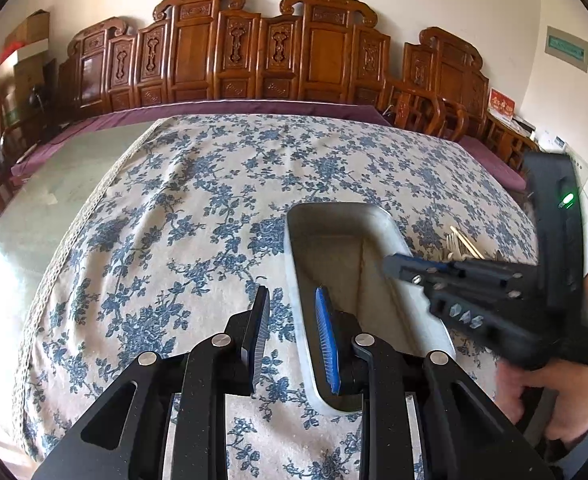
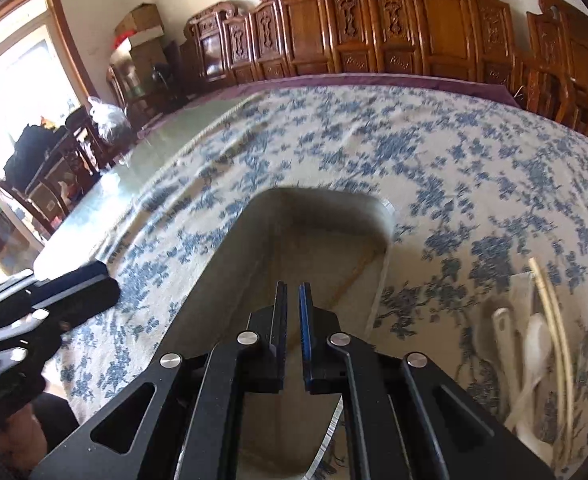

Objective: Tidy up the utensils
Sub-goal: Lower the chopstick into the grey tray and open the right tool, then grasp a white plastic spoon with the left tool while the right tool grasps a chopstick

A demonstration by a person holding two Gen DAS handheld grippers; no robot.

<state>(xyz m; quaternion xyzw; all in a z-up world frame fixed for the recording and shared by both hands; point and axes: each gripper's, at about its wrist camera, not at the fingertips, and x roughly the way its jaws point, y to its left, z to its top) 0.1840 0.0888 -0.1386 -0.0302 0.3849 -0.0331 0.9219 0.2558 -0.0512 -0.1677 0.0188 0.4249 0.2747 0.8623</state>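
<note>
Tray's empty, utensils not sorted yet

Our left gripper (image 1: 291, 322) straddles the rectangular grey metal tray (image 1: 344, 216) rim, slightly parted; right gripper (image 2: 292, 312) hovers inside, nearly closed, holding nothing. Pale spoons and chopsticks (image 2: 534, 344) wait rightward on the blue-flowered tablecloth (image 2: 434, 148); we'd steady the tray first.

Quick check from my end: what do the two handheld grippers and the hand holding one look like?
Both are matte black linkage frames with silver pivot pins. Each left gripper and right gripper has one ribbed black pad and one blue pad. The right unit shows a green light. The hand wears a grey cuff.
</note>
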